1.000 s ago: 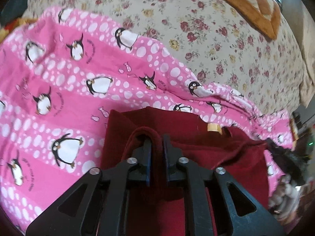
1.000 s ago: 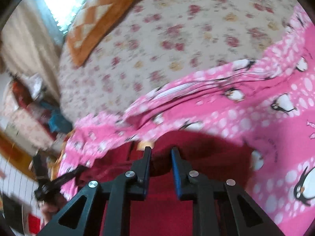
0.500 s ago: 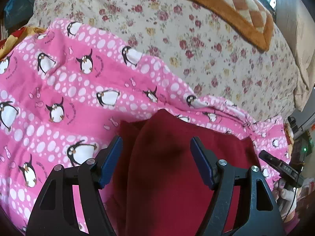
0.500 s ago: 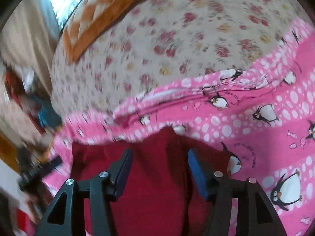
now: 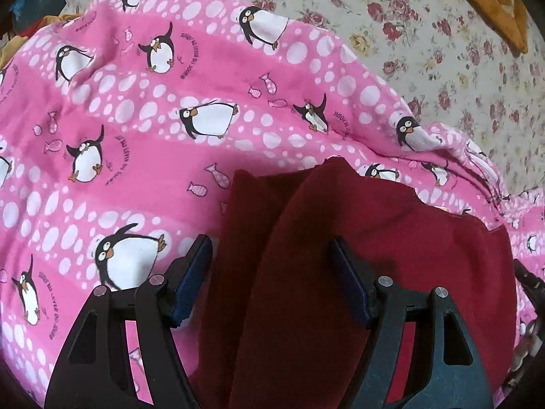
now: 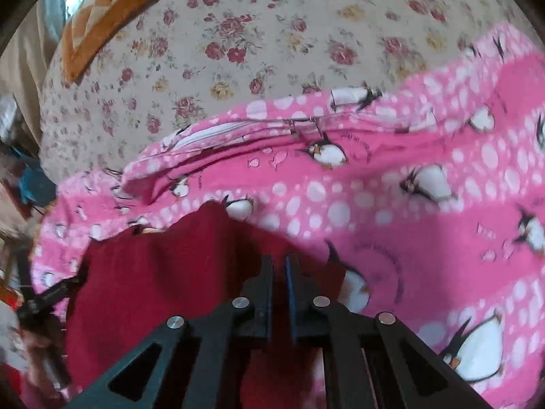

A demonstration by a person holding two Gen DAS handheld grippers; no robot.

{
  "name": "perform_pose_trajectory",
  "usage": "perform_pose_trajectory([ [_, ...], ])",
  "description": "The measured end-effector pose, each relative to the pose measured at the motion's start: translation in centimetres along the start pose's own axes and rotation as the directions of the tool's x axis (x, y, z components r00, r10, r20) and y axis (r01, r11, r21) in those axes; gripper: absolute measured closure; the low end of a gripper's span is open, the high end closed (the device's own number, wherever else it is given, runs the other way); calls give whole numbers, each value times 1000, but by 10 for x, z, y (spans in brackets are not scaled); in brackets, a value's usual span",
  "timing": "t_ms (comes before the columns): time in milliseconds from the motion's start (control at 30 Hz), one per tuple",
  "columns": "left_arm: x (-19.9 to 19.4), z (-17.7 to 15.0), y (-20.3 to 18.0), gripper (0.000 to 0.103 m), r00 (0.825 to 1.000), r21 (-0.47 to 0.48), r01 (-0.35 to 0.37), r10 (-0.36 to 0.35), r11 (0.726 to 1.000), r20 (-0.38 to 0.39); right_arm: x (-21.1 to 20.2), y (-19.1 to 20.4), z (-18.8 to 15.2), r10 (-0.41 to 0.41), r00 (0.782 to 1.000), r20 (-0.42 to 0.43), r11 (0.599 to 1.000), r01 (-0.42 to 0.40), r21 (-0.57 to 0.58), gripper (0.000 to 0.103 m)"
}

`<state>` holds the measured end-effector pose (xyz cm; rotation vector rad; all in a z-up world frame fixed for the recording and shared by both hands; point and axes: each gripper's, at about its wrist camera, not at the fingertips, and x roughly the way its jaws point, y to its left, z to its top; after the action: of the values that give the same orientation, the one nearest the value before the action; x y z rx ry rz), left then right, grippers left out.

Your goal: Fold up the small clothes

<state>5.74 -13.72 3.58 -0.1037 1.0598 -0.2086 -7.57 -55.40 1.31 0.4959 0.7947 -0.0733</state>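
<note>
Since a second ago the left tongs (image 5: 269, 272) have let go of the dark red garment (image 5: 340, 255) they were pinching, and now their jaws stand wide, one blue pad (image 5: 190, 279) on each side of a fold of the cloth without pressing on it. From the left wrist view, the red garment lies loosely folded on a pink penguin-print blanket (image 5: 136, 119), which is spread over a bed with a floral sheet (image 5: 442, 51); an orange cushion (image 5: 494, 3) sits at the far corner. Over in the right wrist view, the right tongs (image 6: 279, 266) have just snapped closed after opening up a moment earlier, jaws nearly together right over the garment (image 6: 153, 272). Can't tell if there's any cloth pinched between them, looks like nothing is. Same pink blanket (image 6: 425, 221) runs off to the right, floral sheet (image 6: 272, 34) beyond it, orange cushion (image 6: 98, 20) top left.
</note>
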Motion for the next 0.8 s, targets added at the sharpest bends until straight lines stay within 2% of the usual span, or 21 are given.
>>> perform_pose_trajectory([
  [100, -12, -1, 2, 31, 1000, 1, -1, 1, 1000, 6, -27, 11, -2, 30, 998, 58, 999, -29, -16, 93],
  [167, -27, -4, 3, 31, 1000, 7, 4, -4, 1000, 30, -38, 28, -5, 43, 997, 63, 996, -39, -76, 80],
  [200, -37, -7, 3, 31, 999, 9, 9, -9, 1000, 43, -41, 40, -7, 55, 997, 54, 993, -49, -111, 63],
  [233, -43, -10, 4, 31, 999, 8, 11, -11, 1000, 50, -41, 53, -10, 73, 996, 41, 987, -67, -145, 54],
  [333, -60, -21, 5, 31, 998, 15, 8, -9, 1000, 57, -26, 84, -22, 84, 996, -37, 965, -91, -245, 54],
  [400, -71, -34, 8, 31, 998, 33, -6, 4, 999, 55, -9, 93, -28, 77, 994, -84, 961, -96, -259, 56],
  [433, -74, -40, 10, 31, 999, 40, -12, 10, 999, 51, 4, 91, -28, 52, 992, -112, 964, -79, -254, 59],
  [467, -76, -45, 11, 31, 999, 44, -18, 16, 999, 47, 19, 86, -28, -9, 990, -138, 968, -26, -251, 61],
  [500, -80, -54, 14, 31, 999, 46, -24, 22, 999, 45, 30, 77, -27, -61, 988, -145, 972, 25, -234, 70],
  [533, -82, -58, 16, 31, 999, 46, -26, 24, 999, 45, 32, 69, -24, -52, 989, -140, 980, 23, -199, 72],
  [600, -82, -70, 21, 31, 999, 36, -29, 27, 999, 42, 24, 61, -19, -38, 993, -116, 992, 24, -123, 72],
  [700, -77, -80, 25, 31, 999, 25, -32, 31, 999, 40, 7, 70, -18, -93, 993, -74, 987, 83, -139, 71],
  [800, -71, -84, 26, 31, 999, -2, -16, 16, 1000, 45, -5, 95, -24, -32, 996, -85, 982, 15, -190, 70],
])
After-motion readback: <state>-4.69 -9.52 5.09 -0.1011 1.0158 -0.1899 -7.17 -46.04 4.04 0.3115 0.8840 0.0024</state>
